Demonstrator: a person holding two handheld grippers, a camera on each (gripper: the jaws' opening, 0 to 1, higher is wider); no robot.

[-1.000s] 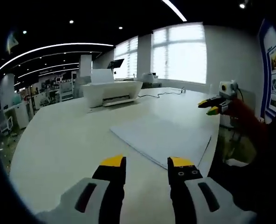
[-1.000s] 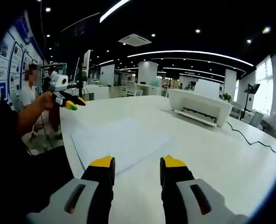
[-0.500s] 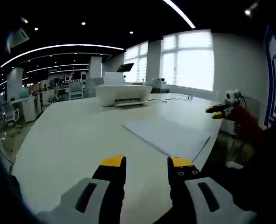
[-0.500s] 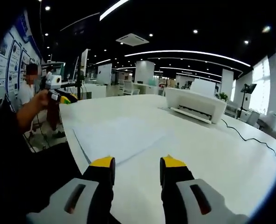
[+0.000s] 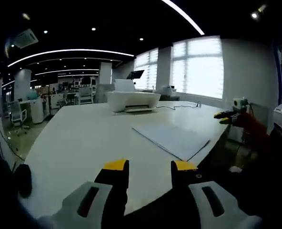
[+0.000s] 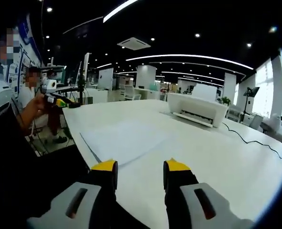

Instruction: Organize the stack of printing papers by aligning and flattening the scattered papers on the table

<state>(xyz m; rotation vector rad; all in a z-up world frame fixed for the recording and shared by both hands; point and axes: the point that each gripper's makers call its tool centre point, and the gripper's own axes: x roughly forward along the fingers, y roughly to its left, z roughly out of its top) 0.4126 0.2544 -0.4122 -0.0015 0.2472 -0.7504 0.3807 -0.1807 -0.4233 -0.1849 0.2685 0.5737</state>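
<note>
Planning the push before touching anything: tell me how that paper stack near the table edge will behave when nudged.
The paper stack looks thin and flat, so probably floppy if lifted. On the smooth white table, sheets would likely slide and fan apart rather than move together.

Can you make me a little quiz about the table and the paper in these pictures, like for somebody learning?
1. True or false: the left gripper is squeezing the stack of papers.
2. What is the white machine at the far side of the table? A) a printer B) a toaster C) a fish tank
3. Fill in: the papers lie near the table's ____, on the side where the person stands.

Key
1. False. Its jaws stand apart with nothing between them, short of the papers; the right gripper is open too.
2. A, the printer, with a cable trailing across the table beside it.
3. Edge.
</note>
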